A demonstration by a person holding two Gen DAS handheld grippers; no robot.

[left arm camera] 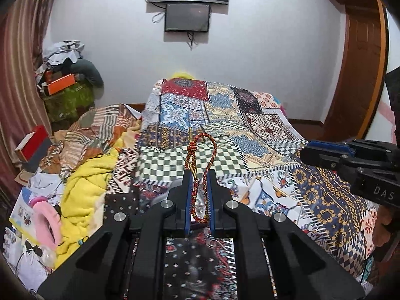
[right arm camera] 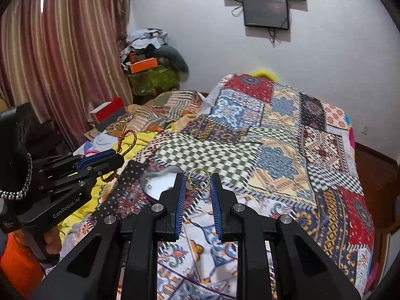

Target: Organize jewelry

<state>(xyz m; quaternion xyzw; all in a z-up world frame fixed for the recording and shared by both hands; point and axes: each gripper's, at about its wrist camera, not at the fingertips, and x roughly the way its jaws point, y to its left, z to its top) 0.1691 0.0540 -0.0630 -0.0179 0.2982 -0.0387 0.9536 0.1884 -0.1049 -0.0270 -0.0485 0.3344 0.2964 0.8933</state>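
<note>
Above the patchwork bedspread (left arm camera: 250, 135), in the left wrist view, the left gripper (left arm camera: 199, 175) pinches a red-and-gold braided cord bracelet (left arm camera: 200, 160) between its blue pads; the jaws stand nearly together, and the cord's knotted loop rises past the fingertips while its lower loop hangs back between them. The right gripper (left arm camera: 307, 150) reaches in from the right edge, over the bedspread's right side; its jaws cannot be read here.

Over the same bedspread (right arm camera: 287, 150), in the right wrist view, the right gripper (right arm camera: 199, 178) holds a thin gold ring (right arm camera: 198, 182) across its tips, jaws narrowed onto it. The left gripper (right arm camera: 117, 158) sits off the bedspread's left edge, the bracelet (right arm camera: 127, 141) sticking up from its tip.
</note>
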